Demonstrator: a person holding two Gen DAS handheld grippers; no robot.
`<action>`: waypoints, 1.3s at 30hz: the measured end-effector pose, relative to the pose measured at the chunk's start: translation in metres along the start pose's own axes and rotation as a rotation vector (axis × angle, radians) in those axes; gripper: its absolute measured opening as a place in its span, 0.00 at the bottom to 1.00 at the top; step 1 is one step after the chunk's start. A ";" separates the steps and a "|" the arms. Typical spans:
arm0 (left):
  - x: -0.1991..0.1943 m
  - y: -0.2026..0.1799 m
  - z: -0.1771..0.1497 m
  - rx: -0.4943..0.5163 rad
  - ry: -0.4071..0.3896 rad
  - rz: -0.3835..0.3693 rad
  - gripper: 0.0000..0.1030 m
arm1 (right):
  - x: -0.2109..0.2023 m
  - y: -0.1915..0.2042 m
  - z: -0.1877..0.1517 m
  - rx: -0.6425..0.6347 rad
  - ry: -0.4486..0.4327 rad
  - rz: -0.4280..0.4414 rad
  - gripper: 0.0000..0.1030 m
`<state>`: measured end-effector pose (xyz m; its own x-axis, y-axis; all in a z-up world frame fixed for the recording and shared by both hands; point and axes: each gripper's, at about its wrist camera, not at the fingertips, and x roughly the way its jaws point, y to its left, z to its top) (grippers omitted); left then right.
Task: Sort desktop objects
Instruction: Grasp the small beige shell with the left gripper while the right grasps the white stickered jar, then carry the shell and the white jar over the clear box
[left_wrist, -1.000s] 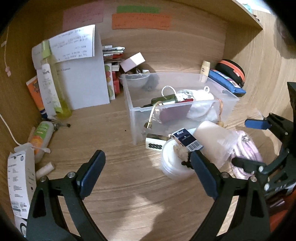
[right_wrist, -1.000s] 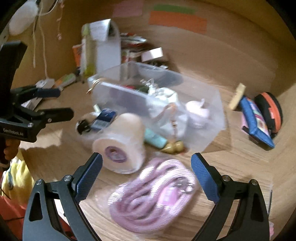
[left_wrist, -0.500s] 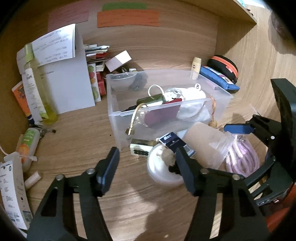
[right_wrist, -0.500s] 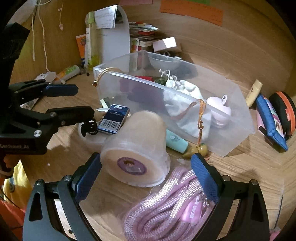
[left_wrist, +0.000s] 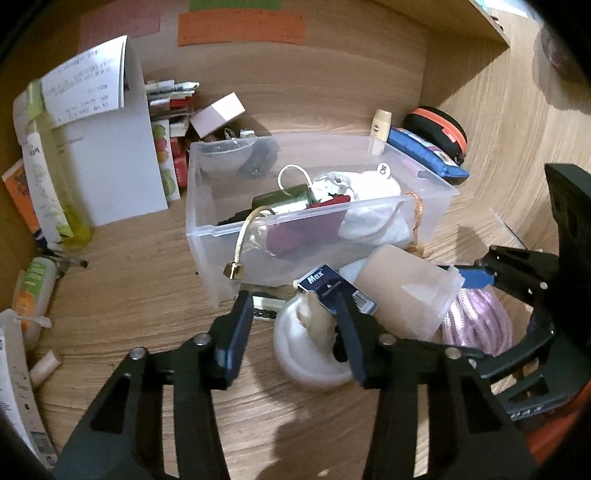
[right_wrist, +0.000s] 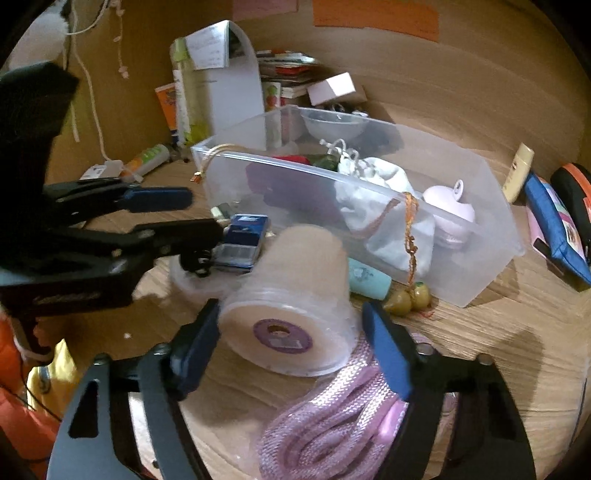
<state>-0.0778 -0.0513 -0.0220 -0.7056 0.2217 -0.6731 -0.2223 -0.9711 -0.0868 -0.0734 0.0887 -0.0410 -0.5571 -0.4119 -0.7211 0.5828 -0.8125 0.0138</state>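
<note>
On the wooden worktop (left_wrist: 140, 280), near its middle, stands a clear plastic bin (left_wrist: 295, 236) holding a white drawstring pouch (left_wrist: 369, 214), a dark red item and an olive-green tube. Just in front of the bin lies a small navy box (left_wrist: 334, 288) printed "Max" in white, with a barcode label on its near end; it rests on a round white container (left_wrist: 310, 350). Beside it, tipped on its side, is a clear-wrapped roll of beige pads (right_wrist: 291, 295) with a purple round label on its end face, the print too small to read. A coil of pink rope (right_wrist: 332, 417) in a clear bag lies under and just beside the roll.

The left claw (left_wrist: 295, 317) is spread, its fingers standing either side of the white container's near left part, the right finger close against the "Max" box. The right claw (right_wrist: 291, 347) is spread too, its fingers bracketing the roll's labelled end without visibly pressing it.

Toward the back edge lean a white sheet (left_wrist: 107, 155) with printed lines that cannot be read and a yellow-green bottle (left_wrist: 55, 177). Orange, green and pink notes are stuck on the back wall, their writing illegible. At the back right corner lie a blue pencil case (left_wrist: 424, 153) and a black-and-orange zip case (left_wrist: 439, 125).
</note>
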 end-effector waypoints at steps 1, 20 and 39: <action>0.000 0.000 0.000 -0.002 0.001 -0.006 0.39 | 0.000 0.000 0.000 -0.002 -0.001 -0.002 0.65; 0.002 0.007 -0.006 -0.027 0.009 0.004 0.17 | -0.026 -0.007 0.013 0.031 -0.086 0.040 0.63; -0.039 -0.003 0.021 -0.038 -0.151 -0.024 0.17 | -0.069 -0.034 0.042 0.106 -0.214 0.066 0.63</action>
<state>-0.0634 -0.0550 0.0201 -0.7941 0.2526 -0.5527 -0.2164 -0.9674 -0.1313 -0.0791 0.1275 0.0375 -0.6388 -0.5347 -0.5532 0.5635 -0.8147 0.1368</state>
